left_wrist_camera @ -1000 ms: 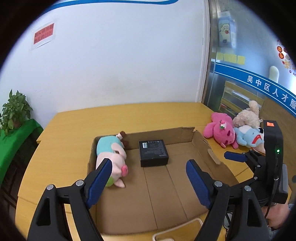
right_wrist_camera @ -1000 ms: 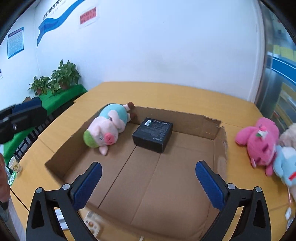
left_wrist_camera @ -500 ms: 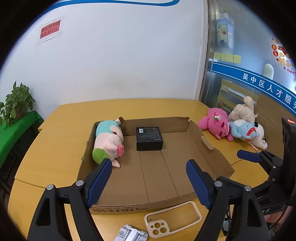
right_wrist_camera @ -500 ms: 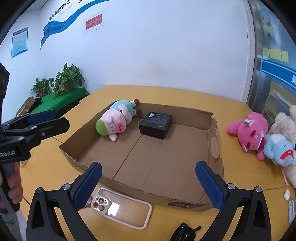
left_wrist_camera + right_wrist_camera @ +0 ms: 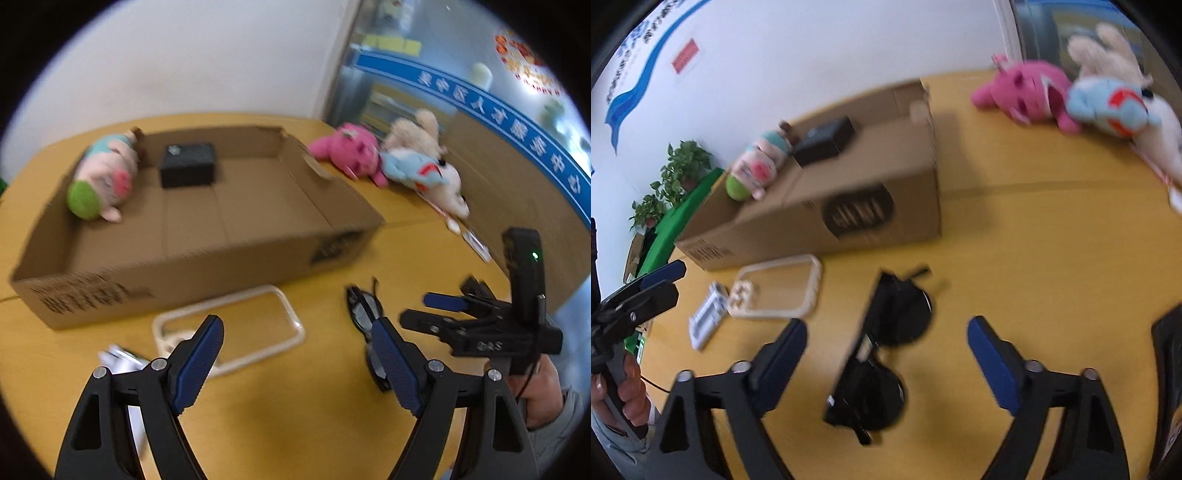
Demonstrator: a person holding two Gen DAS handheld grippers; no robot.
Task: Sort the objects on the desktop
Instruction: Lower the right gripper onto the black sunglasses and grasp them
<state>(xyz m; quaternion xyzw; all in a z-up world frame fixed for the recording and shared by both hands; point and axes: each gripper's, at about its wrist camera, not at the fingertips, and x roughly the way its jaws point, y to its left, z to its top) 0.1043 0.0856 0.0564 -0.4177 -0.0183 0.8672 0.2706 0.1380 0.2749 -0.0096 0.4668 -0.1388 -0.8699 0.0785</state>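
Note:
Black sunglasses (image 5: 882, 347) lie on the yellow table, between the open jaws of my right gripper (image 5: 884, 341), which hovers just above them, empty. They also show in the left wrist view (image 5: 365, 321). My left gripper (image 5: 299, 343) is open and empty over the table, near a clear phone case (image 5: 229, 328) and a small white clip (image 5: 120, 360). The cardboard box (image 5: 192, 258) holds a pig plush (image 5: 101, 177) and a black box (image 5: 188, 164). The right gripper shows in the left wrist view (image 5: 443, 306).
Pink (image 5: 1030, 88), blue (image 5: 1108, 109) and beige (image 5: 1104, 48) plush toys lie on the table right of the box. A dark object (image 5: 1169, 354) sits at the right edge. Potted plants (image 5: 676, 173) stand on a green stand at the left.
Both grippers have pulled back from over the box and dropped toward the near table. The right one now straddles the sunglasses; the left is over the phone case area.

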